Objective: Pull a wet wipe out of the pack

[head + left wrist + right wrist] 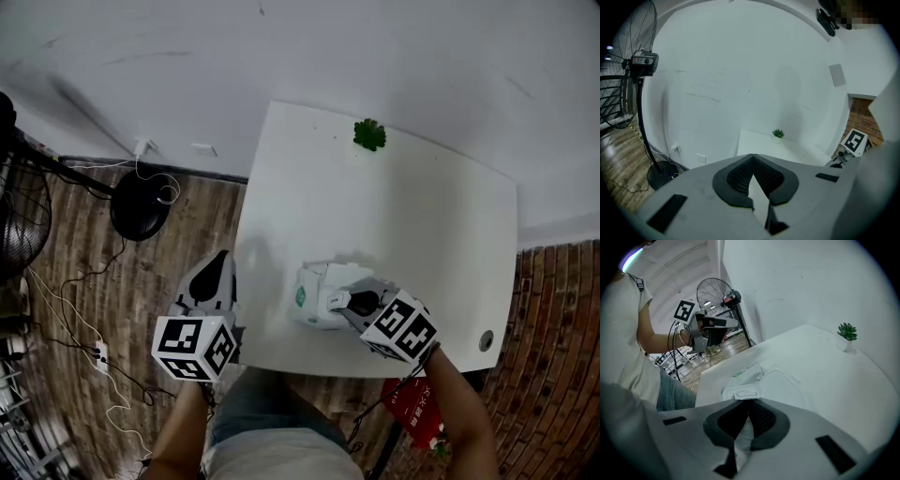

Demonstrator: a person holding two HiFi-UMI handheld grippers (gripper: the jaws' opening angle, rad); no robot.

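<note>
**Q:** Which way does the wipe pack lie?

**A:** Flat on the white table, close to the near edge. Its long axis runs roughly along that edge, with the green-marked end toward the person's left.

**Q:** And where is it relative to the tongs?

**A:** The right tongs sit over the pack's right part, tips just behind its lid. They are pinched together, with a soft white fold, apparently the wet wipe, caught between the dark pads. The left tongs hang off the table's left side, above the wooden floor and well apart from the pack. They are closed tip to tip with nothing between them.

**Q:** How does the pack look?

**A:** White, soft and slightly crumpled, with a small green logo at one end and a rounded-rectangle lid on top. A small potted plant stands near the table's far edge.
</note>
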